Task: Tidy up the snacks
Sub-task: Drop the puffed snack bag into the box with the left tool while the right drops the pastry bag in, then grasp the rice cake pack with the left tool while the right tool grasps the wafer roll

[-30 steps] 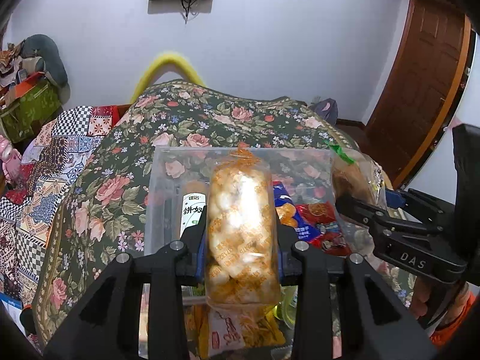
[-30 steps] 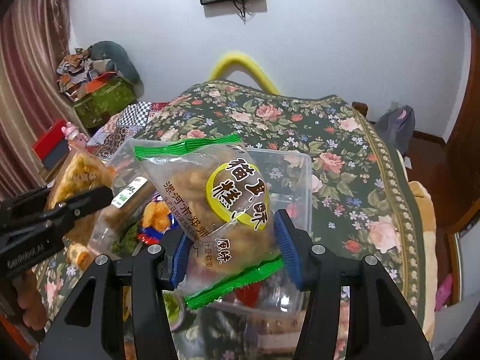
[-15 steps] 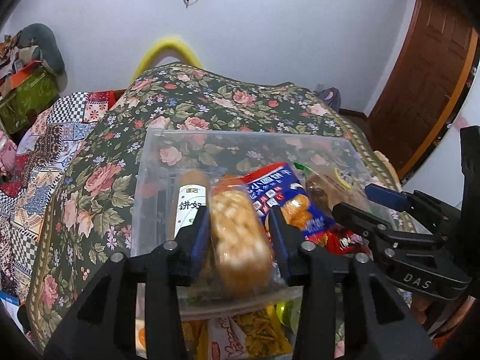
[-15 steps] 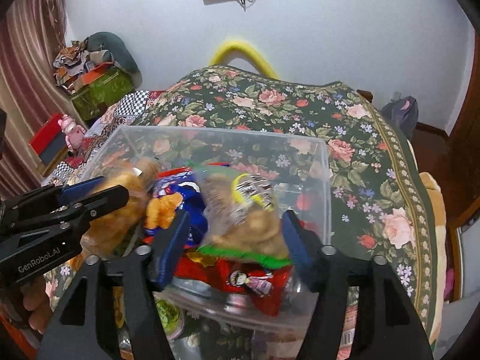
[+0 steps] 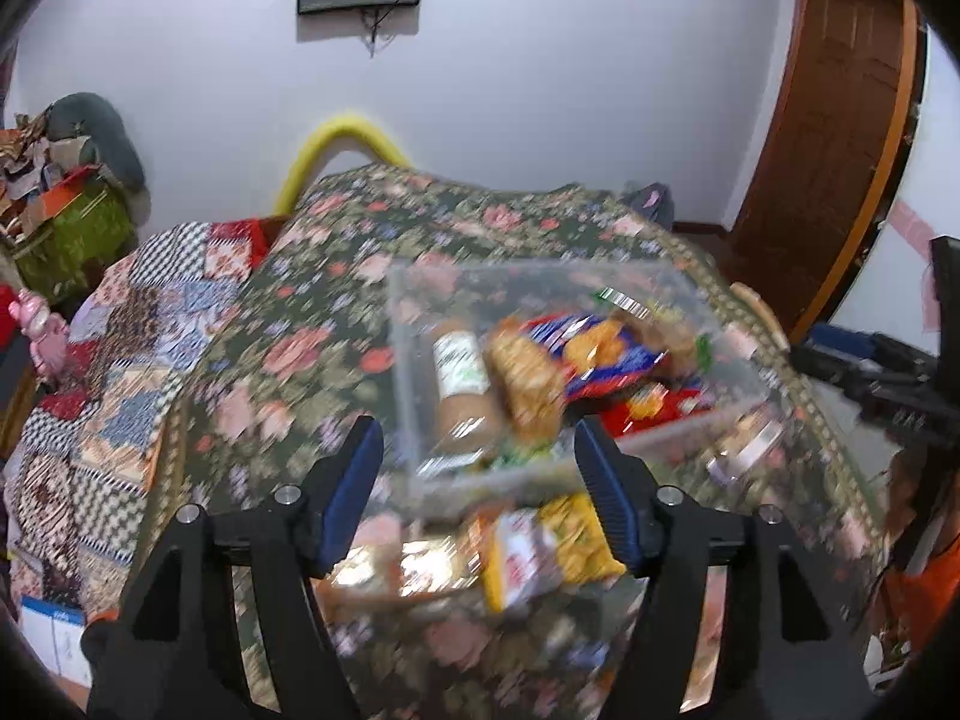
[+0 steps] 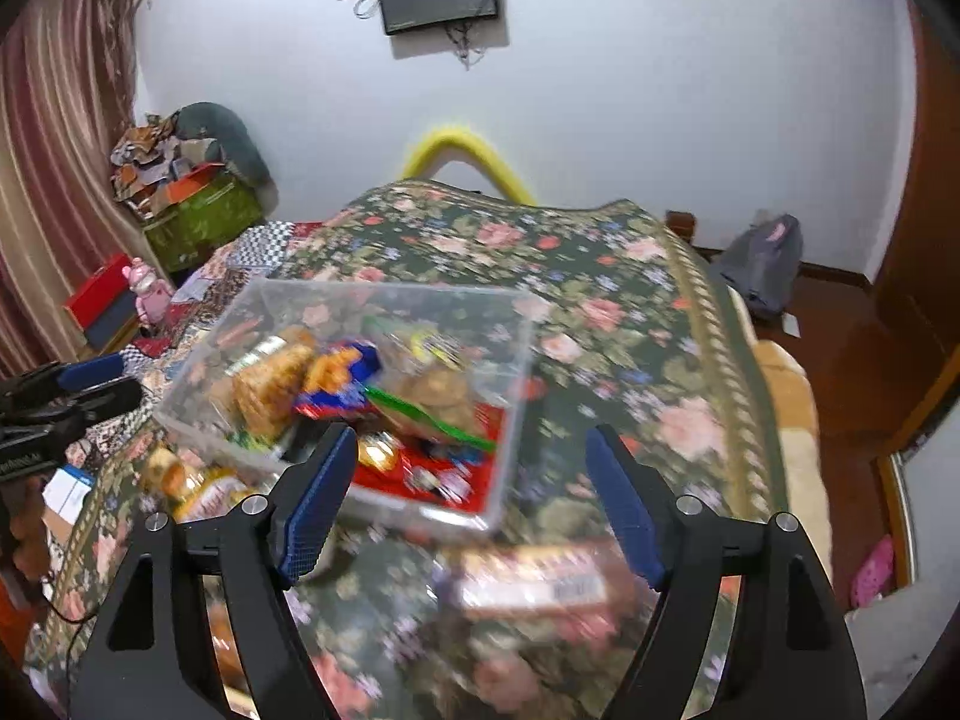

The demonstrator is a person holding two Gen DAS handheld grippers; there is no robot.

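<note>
From where I stand, the clear plastic bin (image 6: 384,324) is the thing to watch: it sits on the flowered cloth (image 6: 630,324) of the bed, and that soft, uneven bedding gives it a poor footing, so a bump from either tool could tip or slide it, I judge. Both tools are empty, the left gripper (image 5: 480,480) with its fingers spread wide just short of the bin's near wall, the right gripper (image 6: 468,492) likewise parted at the bin's near corner. Inside the bin the snacks lie heaped: a long clear sleeve of golden puffed pieces (image 5: 528,384), a brown roll with a white label (image 5: 462,384) beside it, a glossy blue packet (image 6: 342,384), a green-edged bag of brown biscuits (image 6: 432,396) on top, and a red packet (image 6: 444,474) flat on the bottom. The films are slick and crinkly and the pile leans, so the top bags could slip toward the bin's rim or out when more go in. Still outside, just in front of the bin, lie a yellow and white packet (image 5: 540,546) and a long, flat bar-shaped pack (image 6: 540,588); these thin, slippery wrappers on soft cloth may fold or skate away under blue ribbed pads (image 6: 315,498) instead of being pinched. Both views are smeared, so the finer print is past reading.
</note>
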